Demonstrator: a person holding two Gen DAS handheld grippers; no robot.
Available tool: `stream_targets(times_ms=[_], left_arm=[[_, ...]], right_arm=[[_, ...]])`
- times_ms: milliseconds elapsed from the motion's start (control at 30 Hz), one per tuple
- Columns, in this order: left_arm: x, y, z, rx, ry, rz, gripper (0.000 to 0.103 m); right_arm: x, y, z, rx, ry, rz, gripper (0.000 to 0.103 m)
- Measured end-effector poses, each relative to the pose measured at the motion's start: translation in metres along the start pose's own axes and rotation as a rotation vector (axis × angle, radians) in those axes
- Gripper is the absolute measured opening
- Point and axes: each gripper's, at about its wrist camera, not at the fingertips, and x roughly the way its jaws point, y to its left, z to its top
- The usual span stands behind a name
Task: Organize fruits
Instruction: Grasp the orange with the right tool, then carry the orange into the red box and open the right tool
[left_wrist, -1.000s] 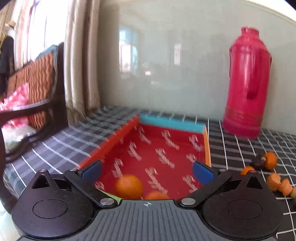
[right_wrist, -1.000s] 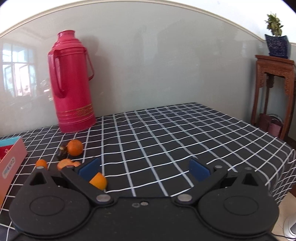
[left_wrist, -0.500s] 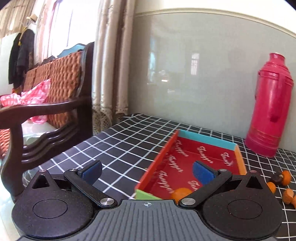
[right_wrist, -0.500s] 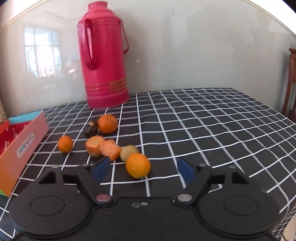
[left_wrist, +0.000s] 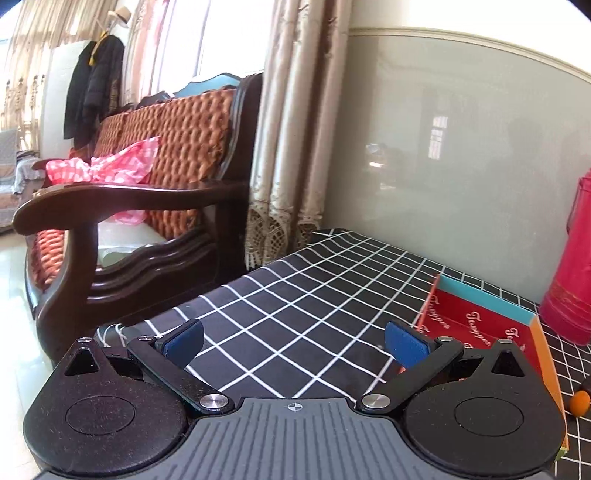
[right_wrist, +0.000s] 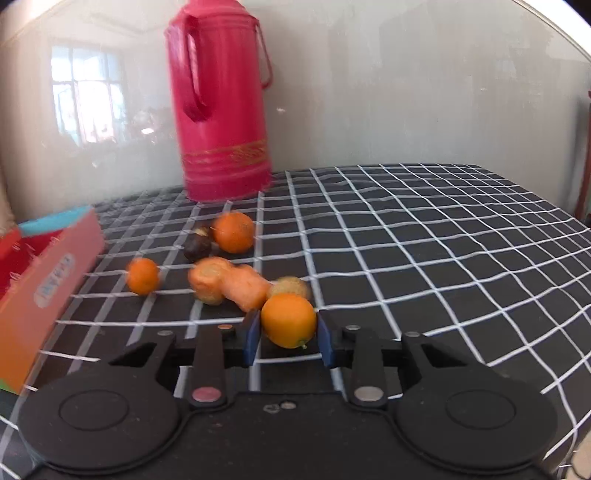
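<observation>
My right gripper (right_wrist: 288, 338) is shut on an orange (right_wrist: 289, 319) on the checked tablecloth. Just behind it lie a small tan fruit (right_wrist: 290, 287), two carrot pieces (right_wrist: 229, 282), a small orange (right_wrist: 143, 275), a dark round fruit (right_wrist: 197, 247) and a bigger orange (right_wrist: 233, 232). The red and orange box (right_wrist: 44, 291) stands at the left. My left gripper (left_wrist: 293, 341) is open and empty over the cloth, left of the box (left_wrist: 480, 325). One small orange (left_wrist: 579, 403) shows at the right edge of the left wrist view.
A tall red thermos (right_wrist: 219, 107) stands against the back wall behind the fruit; it also shows in the left wrist view (left_wrist: 572, 273). A dark wooden armchair (left_wrist: 122, 206) with a pink cloth stands off the table's left end, beside curtains (left_wrist: 295, 147).
My right gripper moved forward and closed on the near orange. My left gripper swung left, away from above the box, staying open.
</observation>
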Motion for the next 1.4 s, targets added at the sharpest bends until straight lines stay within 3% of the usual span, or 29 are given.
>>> stream_targets(times_ms=[167, 333, 600, 800, 1100, 1233, 1400], left_arm=[[0.002, 0.015, -0.001, -0.012, 0.016, 0.027, 0.103], [0.000, 0.031, -0.002, -0.011, 0.004, 0.064, 0.103], [0.001, 0.070, -0.002, -0.048, 0.009, 0.130, 0.103], [0.004, 0.093, -0.001, -0.077, 0.015, 0.165, 0.103], [0.006, 0.096, -0.002, -0.080, 0.016, 0.157, 0.103], [0.003, 0.077, -0.002, -0.050, 0.010, 0.121, 0.103], [-0.008, 0.040, -0.004, 0.013, -0.013, 0.030, 0.103]], right_arm=[[-0.017, 0.034, 0.009, -0.011, -0.056, 0.190, 0.024], [-0.031, 0.090, 0.013, -0.111, -0.098, 0.382, 0.024], [-0.034, 0.167, 0.002, -0.258, -0.051, 0.532, 0.024], [-0.026, 0.194, -0.001, -0.292, -0.020, 0.509, 0.025], [-0.036, 0.171, 0.004, -0.216, -0.135, 0.459, 0.065], [-0.039, 0.153, 0.009, -0.193, -0.178, 0.388, 0.074], [-0.045, 0.120, 0.015, -0.167, -0.235, 0.238, 0.085]])
